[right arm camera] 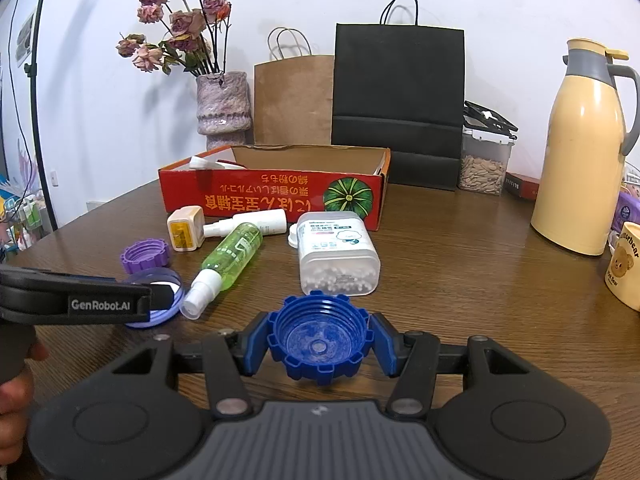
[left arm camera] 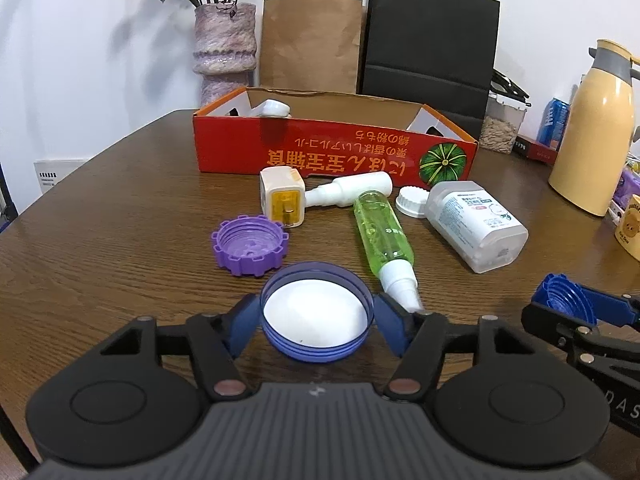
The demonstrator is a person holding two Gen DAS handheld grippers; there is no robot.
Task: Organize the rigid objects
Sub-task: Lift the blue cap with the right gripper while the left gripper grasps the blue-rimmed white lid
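**Two lids in two grippers, in front of the red box**

The left gripper point(left arm camera: 316, 320) has its blue pads against both sides of a translucent blue lid point(left arm camera: 316, 312) with a white inside, open side up; the jaws are closed on it. The right gripper point(right arm camera: 319, 346) is clamped on a dark blue notched cap point(right arm camera: 319, 342), also open side up, its pads pressed to the cap's rim on either side.

All places below are given from the red cardboard box point(left arm camera: 332, 148), which stands on the brown wooden table point(left arm camera: 120, 208) with a pumpkin printed on its front wall. Inside it, near its left end, lies a white object point(left arm camera: 271, 109). Just in front of the box lie a small cream-and-yellow block point(left arm camera: 282, 196), a white bottle point(left arm camera: 352, 192) on its side, a white ribbed cap point(left arm camera: 412, 200) and a clear tub of cotton swabs point(left arm camera: 476, 226). A green spray bottle point(left arm camera: 384, 236) lies further forward, nozzle pointing away from the box. A purple notched cap point(left arm camera: 250, 245) sits forward and left of the box's middle. Both held lids are nearest the cameras, well in front of the box.

Behind the box stand a vase of dried roses point(left arm camera: 224, 44), a brown paper bag point(left arm camera: 312, 40) and a black paper bag point(left arm camera: 432, 40). To its right stands a yellow thermos jug point(left arm camera: 592, 128).
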